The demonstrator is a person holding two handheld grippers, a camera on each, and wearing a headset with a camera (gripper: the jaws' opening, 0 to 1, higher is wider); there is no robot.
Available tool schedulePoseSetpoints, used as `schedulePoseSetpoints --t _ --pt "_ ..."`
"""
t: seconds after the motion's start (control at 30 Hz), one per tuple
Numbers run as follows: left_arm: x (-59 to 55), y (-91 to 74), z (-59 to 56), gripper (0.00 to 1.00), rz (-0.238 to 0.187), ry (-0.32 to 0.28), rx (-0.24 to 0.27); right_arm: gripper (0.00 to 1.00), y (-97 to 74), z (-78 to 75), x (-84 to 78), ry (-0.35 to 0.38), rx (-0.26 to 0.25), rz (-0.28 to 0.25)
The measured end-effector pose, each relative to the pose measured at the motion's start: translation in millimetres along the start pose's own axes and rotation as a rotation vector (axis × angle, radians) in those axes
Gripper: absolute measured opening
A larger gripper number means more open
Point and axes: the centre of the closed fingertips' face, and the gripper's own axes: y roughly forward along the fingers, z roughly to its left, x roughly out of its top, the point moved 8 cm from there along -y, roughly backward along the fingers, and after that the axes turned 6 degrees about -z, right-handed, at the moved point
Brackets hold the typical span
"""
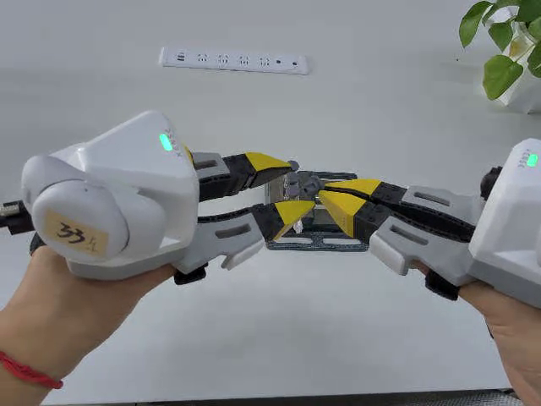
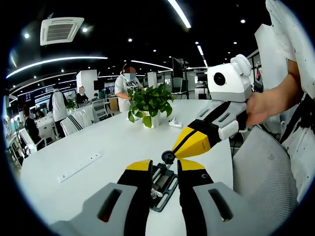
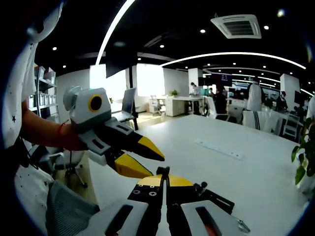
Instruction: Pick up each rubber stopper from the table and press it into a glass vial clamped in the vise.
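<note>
A small grey vise (image 1: 308, 184) on a dark base plate (image 1: 317, 244) stands mid-table between my two grippers. My left gripper (image 1: 297, 186) comes in from the left, open, with one yellow jaw on each side of the vise (image 2: 165, 181); nothing sits between its fingers (image 2: 140, 166). My right gripper (image 1: 322, 193) comes in from the right, its jaws together just above the vise. A small dark piece, seemingly a rubber stopper (image 3: 162, 170), is pinched at its tips (image 2: 169, 157). The vise (image 3: 214, 195) lies just right of those jaws. The vial is hidden.
A white power strip (image 1: 234, 60) lies at the far side of the white table (image 1: 279, 338). A potted plant (image 1: 503, 51) stands at the back right. People and office desks fill the room behind.
</note>
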Motion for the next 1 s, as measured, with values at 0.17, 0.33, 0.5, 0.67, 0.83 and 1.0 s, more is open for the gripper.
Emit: schedulePoseSetpoints --t 0.17,0.33,0.5,0.67,0.83,1.0 --pt "2.4 0.6 -0.7 0.12 -0.01 0.004 -0.002 0.0 0.3 -1.0 0.4 0.014 0.005 -0.01" --pt "2.8 1.7 -1.0 0.1 -0.011 0.005 -0.003 0.0 -0.8 -2.1 1.3 0.016 0.002 -0.017" --pt "3.0 2.3 -2.3 0.07 -0.011 0.005 -0.011 0.0 -1.7 -2.9 1.5 0.015 0.003 -0.017" --pt "3.4 2.8 -2.3 0.06 -0.013 0.005 -0.015 0.0 -2.4 -4.2 1.6 0.018 0.002 -0.019" --pt "3.6 2.9 -2.3 0.05 -0.016 -0.003 -0.016 0.0 -2.8 -5.2 0.9 0.019 0.002 -0.02" --pt "4.4 2.9 -2.1 0.05 -0.022 -0.012 -0.018 0.0 -3.3 -5.7 0.5 0.021 0.0 -0.021"
